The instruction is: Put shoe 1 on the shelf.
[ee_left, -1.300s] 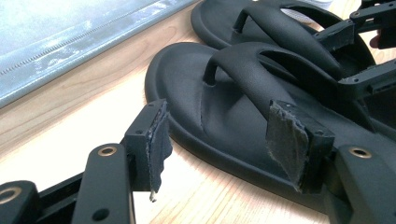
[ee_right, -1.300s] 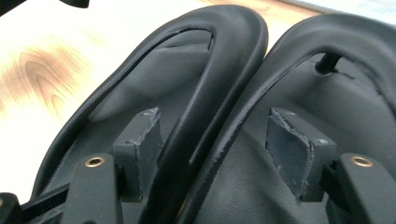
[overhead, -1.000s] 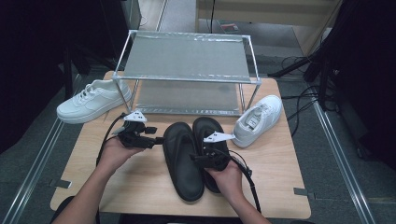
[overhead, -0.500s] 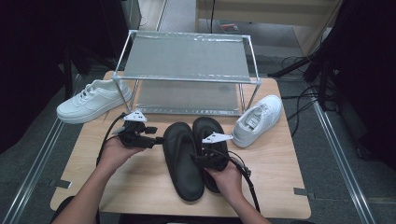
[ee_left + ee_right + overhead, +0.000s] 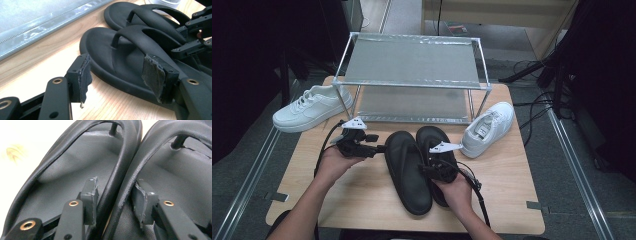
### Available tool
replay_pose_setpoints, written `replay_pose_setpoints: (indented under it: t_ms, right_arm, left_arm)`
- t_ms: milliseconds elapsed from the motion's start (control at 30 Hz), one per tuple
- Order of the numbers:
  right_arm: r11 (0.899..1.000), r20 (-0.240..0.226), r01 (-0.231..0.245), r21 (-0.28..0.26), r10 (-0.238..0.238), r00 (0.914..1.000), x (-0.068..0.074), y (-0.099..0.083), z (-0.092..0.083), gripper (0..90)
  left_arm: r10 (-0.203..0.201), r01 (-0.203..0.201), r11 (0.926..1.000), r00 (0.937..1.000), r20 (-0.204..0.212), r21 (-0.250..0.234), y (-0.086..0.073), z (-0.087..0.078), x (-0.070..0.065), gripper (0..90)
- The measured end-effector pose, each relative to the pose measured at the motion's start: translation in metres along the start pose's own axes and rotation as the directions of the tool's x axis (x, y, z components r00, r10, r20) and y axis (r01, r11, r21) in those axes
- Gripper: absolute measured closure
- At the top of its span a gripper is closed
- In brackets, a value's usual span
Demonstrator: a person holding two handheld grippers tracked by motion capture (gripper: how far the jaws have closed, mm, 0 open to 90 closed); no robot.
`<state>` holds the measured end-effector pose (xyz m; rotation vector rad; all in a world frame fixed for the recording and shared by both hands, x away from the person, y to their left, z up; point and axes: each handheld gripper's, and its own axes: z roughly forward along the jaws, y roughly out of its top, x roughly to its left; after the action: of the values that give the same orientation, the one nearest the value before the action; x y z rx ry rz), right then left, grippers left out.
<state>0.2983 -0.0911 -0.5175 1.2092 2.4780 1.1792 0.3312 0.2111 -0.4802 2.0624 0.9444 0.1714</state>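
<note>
A person at a wooden surface (image 5: pixel 362 200) is working two hand-held tools around a pair of black flip-flops lying side by side, toes pointing away toward a wire shoe rack (image 5: pixel 412 70). The right tool (image 5: pixel 438 162) is sitting over the right flip-flop (image 5: pixel 432 142), and its jaws have just been closing; the right tool view is showing them straddling the two neighbouring inner straps (image 5: pixel 117 177), one from each sandal, with the pads near or perhaps just touching the straps, too close to call. The left tool (image 5: pixel 379 148) is hovering at the left flip-flop's (image 5: pixel 407 170) outer edge, jaws wide apart and gripping nothing, the sandal's rim (image 5: pixel 112 77) lying between and just beyond its pads. Both sandals are running lengthwise away from the person, so the right hand is the nearer one for gathering the pair. The high view is also taking in two white sneakers, one left of the rack (image 5: pixel 309 107), one to the right (image 5: pixel 489 127), which the tool views are largely missing.
</note>
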Motion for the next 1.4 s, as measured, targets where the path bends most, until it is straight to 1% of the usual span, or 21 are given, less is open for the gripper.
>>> replay_pose_setpoints:
  t_ms: [67,167,300,333,400,533,633,800,900,967,1000,1233,1333,1400]
  right_arm:
    - [1.0,-0.008,-0.005,0.005,0.005,1.0,-0.001,0.0,-0.001,61.1]
    - [1.0,-0.004,-0.016,0.019,0.016,0.9999,0.0,0.001,-0.002,66.3]
    - [0.999,-0.015,-0.03,0.032,0.031,0.9994,-0.003,0.002,-0.004,72.6]
    - [0.999,-0.018,-0.023,0.032,0.024,0.9996,-0.004,0.002,-0.004,73.6]
    - [0.999,-0.023,-0.025,0.035,0.026,0.9994,-0.005,0.003,-0.005,75.7]
    - [0.999,-0.023,-0.009,0.034,0.01,0.9997,-0.006,0.004,-0.006,76.1]
    - [0.999,-0.034,-0.014,0.035,0.015,0.9993,-0.006,0.006,-0.006,76.0]
    - [0.999,-0.031,0.003,0.032,-0.002,0.9995,-0.005,0.011,-0.005,76.0]
    - [1.0,-0.039,0.006,0.027,-0.005,0.9992,-0.005,0.015,-0.004,76.1]
    - [1.0,-0.041,0.006,0.028,-0.005,0.9991,-0.005,0.017,-0.003,76.0]
    - [1.0,-0.043,0.013,0.026,-0.012,0.999,-0.005,0.019,-0.003,76.0]
    - [0.999,-0.054,0.033,0.014,-0.033,0.998,-0.005,0.029,0.0,76.1]
    - [0.999,-0.055,0.045,0.008,-0.044,0.9975,-0.005,0.033,0.002,76.1]
    - [0.999,-0.055,0.044,0.006,-0.043,0.9976,-0.005,0.037,0.003,76.1]
  left_arm:
    - [-0.001,0.001,1.0,1.0,-0.002,-0.003,0.0,-0.001,0.001,39.5]
    - [-0.009,0.009,0.9999,0.9999,-0.009,-0.013,-0.001,-0.003,0.003,39.5]
    - [-0.016,0.015,0.9996,0.9998,-0.013,-0.023,-0.001,-0.005,0.004,39.5]
    - [-0.015,0.015,0.9996,0.9998,-0.014,-0.024,-0.001,-0.005,0.004,39.5]
    - [-0.015,0.015,0.9996,0.9998,-0.014,-0.023,-0.001,-0.006,0.004,39.4]
    - [-0.014,0.014,0.9995,0.9996,-0.023,-0.027,-0.002,-0.008,0.005,39.3]
    - [-0.021,0.02,0.9992,0.9995,-0.023,-0.033,-0.004,-0.012,0.006,39.2]
    - [-0.036,0.034,0.9984,0.9985,-0.042,-0.045,-0.01,-0.019,0.008,38.5]
    - [-0.046,0.043,0.9976,0.9977,-0.049,-0.054,-0.013,-0.022,0.008,38.2]
    - [-0.046,0.043,0.9975,0.997,-0.062,-0.056,-0.016,-0.026,0.009,38.0]
    - [-0.048,0.045,0.9975,0.997,-0.061,-0.055,-0.018,-0.027,0.009,38.0]
    - [-0.075,0.069,0.9956,0.9936,-0.085,-0.063,-0.027,-0.038,0.01,37.7]
    - [-0.078,0.072,0.9955,0.9923,-0.097,-0.062,-0.031,-0.041,0.01,37.6]
    - [-0.085,0.079,0.9948,0.9914,-0.099,-0.064,-0.033,-0.043,0.009,37.4]
